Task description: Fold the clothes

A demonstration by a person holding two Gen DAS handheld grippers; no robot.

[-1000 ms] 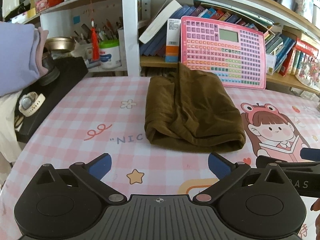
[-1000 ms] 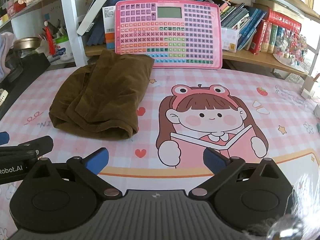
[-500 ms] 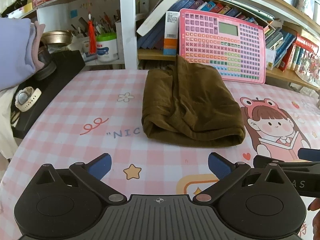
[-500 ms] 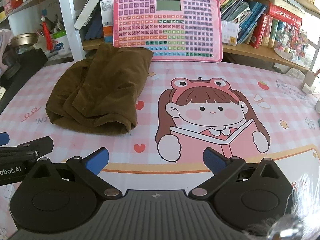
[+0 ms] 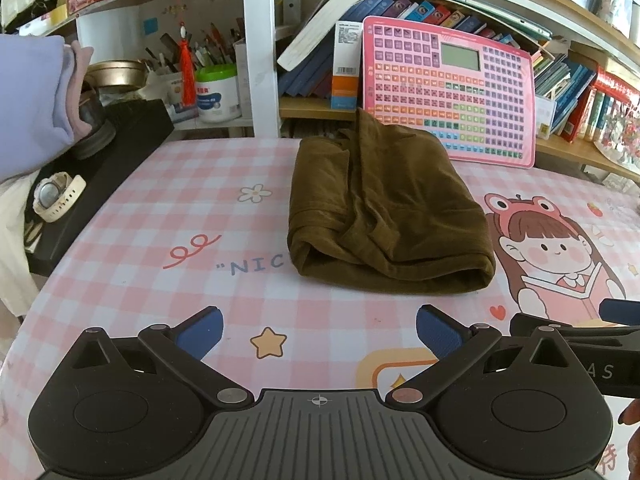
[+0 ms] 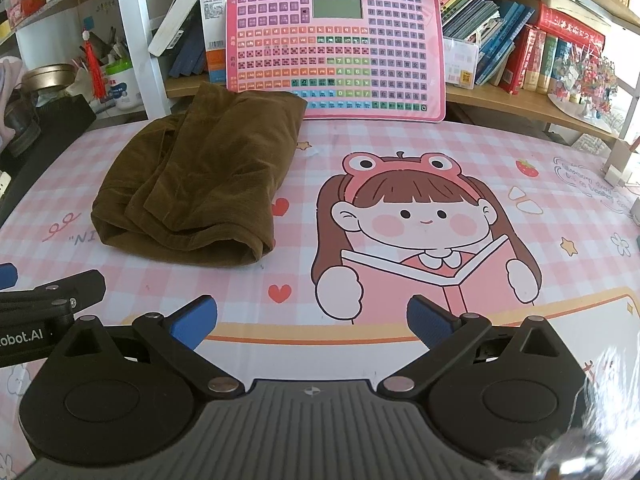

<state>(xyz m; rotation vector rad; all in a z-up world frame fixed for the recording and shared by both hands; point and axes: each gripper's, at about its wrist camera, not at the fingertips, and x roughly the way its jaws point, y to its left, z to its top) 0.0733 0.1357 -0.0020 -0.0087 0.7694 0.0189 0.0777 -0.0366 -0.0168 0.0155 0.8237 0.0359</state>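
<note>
A folded brown garment [image 5: 384,208] lies on the pink checked table mat [image 5: 192,208], its far end against the pink keyboard toy. In the right wrist view the same garment [image 6: 204,176] sits at the left. My left gripper [image 5: 319,334] is open and empty, held back from the garment's near fold. My right gripper [image 6: 312,322] is open and empty too, over the cartoon girl print [image 6: 420,236], to the right of the garment. Each gripper shows at the edge of the other's view.
A pink keyboard toy [image 5: 452,92] leans on the bookshelf [image 6: 520,96] behind the table. At the left are a black stand [image 5: 104,168] with a white watch [image 5: 56,196], a white tub [image 5: 218,94] and hanging lilac cloth [image 5: 28,100].
Both grippers have drawn back and risen a little from the garment; the view has shifted slightly. The garment has not moved and both grippers stay open.
</note>
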